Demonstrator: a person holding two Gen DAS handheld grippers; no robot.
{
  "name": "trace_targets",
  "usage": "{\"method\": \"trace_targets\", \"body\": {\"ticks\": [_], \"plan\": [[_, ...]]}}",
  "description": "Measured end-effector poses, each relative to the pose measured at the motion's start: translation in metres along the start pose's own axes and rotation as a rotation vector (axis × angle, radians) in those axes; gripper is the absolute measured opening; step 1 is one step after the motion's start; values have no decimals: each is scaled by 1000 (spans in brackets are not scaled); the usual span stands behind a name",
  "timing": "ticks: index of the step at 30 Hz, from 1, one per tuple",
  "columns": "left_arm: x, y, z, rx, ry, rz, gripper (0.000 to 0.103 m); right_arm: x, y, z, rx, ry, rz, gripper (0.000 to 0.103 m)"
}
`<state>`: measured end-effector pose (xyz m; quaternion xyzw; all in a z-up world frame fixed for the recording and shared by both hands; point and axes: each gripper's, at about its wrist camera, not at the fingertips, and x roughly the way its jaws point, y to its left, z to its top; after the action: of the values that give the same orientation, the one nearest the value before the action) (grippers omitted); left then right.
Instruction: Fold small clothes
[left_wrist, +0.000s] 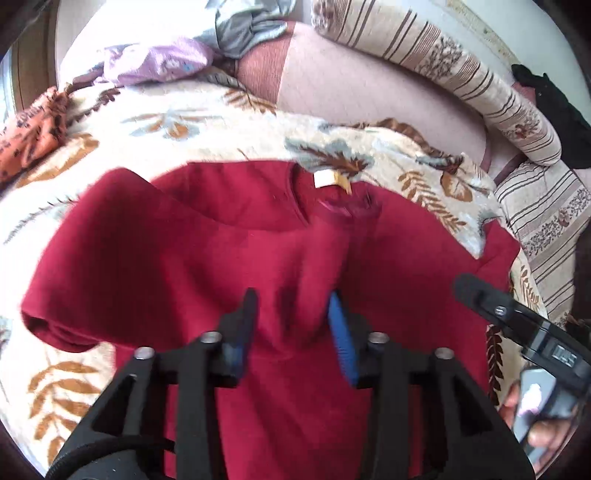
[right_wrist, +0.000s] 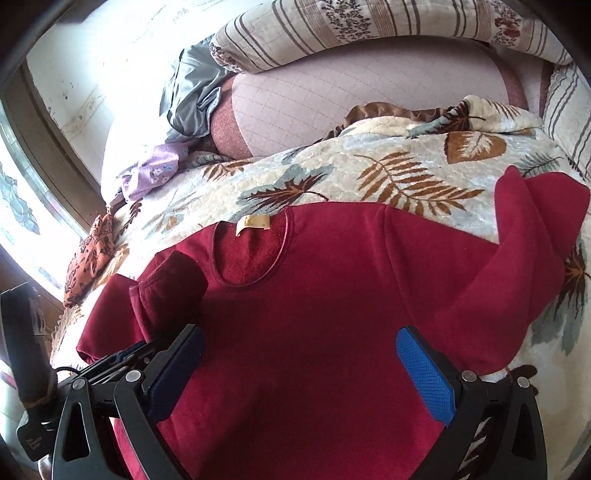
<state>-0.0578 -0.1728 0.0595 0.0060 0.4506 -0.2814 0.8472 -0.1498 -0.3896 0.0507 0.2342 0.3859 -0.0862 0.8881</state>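
Note:
A dark red long-sleeved top (left_wrist: 229, 258) lies flat on a leaf-patterned blanket (left_wrist: 155, 122), neck opening and pale label (left_wrist: 327, 180) at the far side. Its left sleeve (left_wrist: 92, 258) is folded in over the body. My left gripper (left_wrist: 291, 314) hovers over the chest, jaws partly open with nothing between them. In the right wrist view the top (right_wrist: 314, 295) fills the middle, with its right sleeve (right_wrist: 532, 251) bunched out to the right. My right gripper (right_wrist: 299, 350) is wide open and empty above the body. The left gripper (right_wrist: 122, 358) shows at lower left beside the folded sleeve (right_wrist: 166, 291).
An orange patterned cloth (left_wrist: 33, 136), a lilac garment (left_wrist: 155, 62) and a grey garment (left_wrist: 251, 26) lie at the far left. A striped bolster (left_wrist: 461, 81) and pink mattress (left_wrist: 369, 92) lie behind the blanket. A black item (left_wrist: 554, 103) sits at far right.

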Motion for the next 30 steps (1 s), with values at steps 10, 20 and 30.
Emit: {"method": "trace_targets", "body": {"ticks": [10, 20, 30], "plan": [[-49, 51, -9, -11, -81, 148, 51, 38, 30, -5, -52, 89, 57, 103], [-56, 121, -3, -179, -142, 235, 51, 82, 45, -8, -162, 92, -24, 59], [-67, 133, 2, -214, -189, 267, 51, 48, 62, 5, -272, -40, -5, 5]]}}
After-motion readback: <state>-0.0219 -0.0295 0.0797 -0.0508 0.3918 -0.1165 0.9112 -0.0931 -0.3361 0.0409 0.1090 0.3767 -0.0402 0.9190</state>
